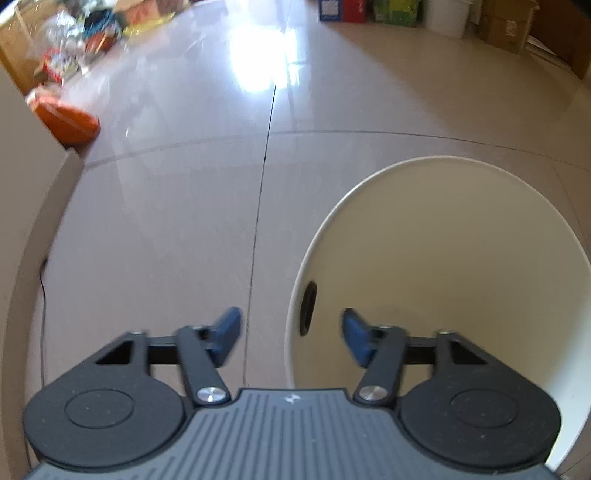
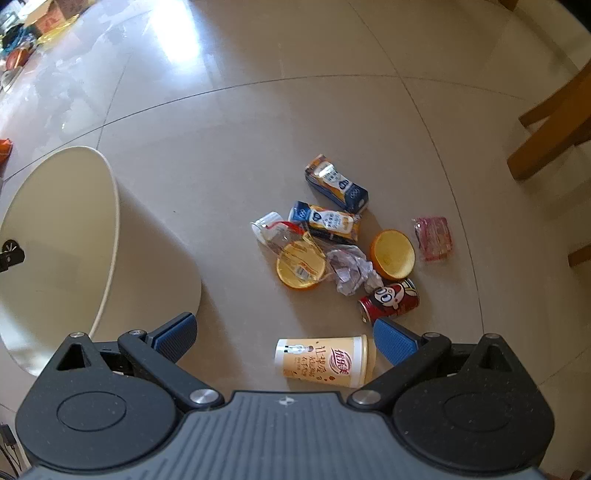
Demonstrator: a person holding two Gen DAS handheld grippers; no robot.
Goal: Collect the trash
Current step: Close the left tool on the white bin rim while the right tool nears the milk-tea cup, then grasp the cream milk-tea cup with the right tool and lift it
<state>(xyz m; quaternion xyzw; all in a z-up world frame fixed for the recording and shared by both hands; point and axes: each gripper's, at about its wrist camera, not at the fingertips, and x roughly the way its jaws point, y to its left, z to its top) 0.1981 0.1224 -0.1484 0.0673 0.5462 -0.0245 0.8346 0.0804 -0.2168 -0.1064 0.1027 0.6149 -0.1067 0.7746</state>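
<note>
Only the right wrist view showed the trash: a loose heap on the tiled floor (image 2: 258, 129), well to the right of the cream bin (image 2: 59, 236). Nearest lay a yellow paper cup (image 2: 323, 360) on its side, between the spread blue pads of the right gripper (image 2: 284, 338), which was released and held nothing. Beyond the cup were a red can (image 2: 391, 301), crumpled paper (image 2: 351, 271), two orange bowl-shaped halves (image 2: 393, 258), a clear plastic bottle (image 2: 275, 229) and two drink cartons (image 2: 336, 182); a small pink packet (image 2: 432, 238) lay apart to the right, near wooden chair legs (image 2: 554, 129).

The left wrist view showed none of that heap. There the left gripper (image 1: 291, 336) hung released and empty over the bin (image 1: 461, 258), whose inside looked bare, with an oval handle hole (image 1: 308, 308) in its wall. Far off, blurred, were an orange object (image 1: 70, 120) and boxes (image 1: 506, 26) along the room's edge.
</note>
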